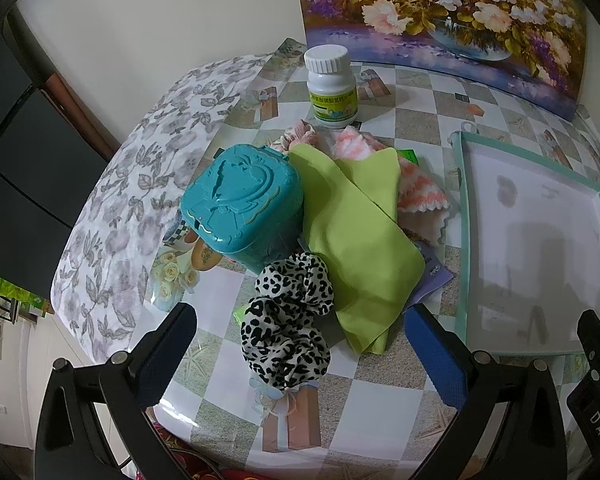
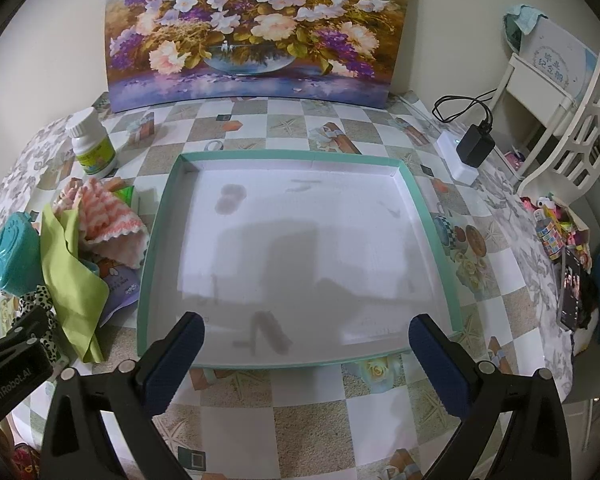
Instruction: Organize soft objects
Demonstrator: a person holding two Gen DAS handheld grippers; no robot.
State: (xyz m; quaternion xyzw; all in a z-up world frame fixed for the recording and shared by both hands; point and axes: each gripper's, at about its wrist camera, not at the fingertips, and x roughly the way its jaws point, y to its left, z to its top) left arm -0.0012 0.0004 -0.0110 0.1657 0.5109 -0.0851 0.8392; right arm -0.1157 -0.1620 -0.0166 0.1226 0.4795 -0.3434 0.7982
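Observation:
A leopard-print scrunchie lies on the table between the fingers of my open left gripper. A lime green cloth lies behind it, over a pink-and-white knitted cloth. The shallow white tray with a teal rim stands empty in front of my open right gripper, whose fingertips are at its near edge. The green cloth, the pink cloth and the scrunchie show left of the tray in the right wrist view. The tray is at the right in the left wrist view.
A teal plastic box sits left of the cloths. A white pill bottle stands behind them. A flower painting leans on the wall. A charger and cable lie at the right, and a purple packet lies under the cloths.

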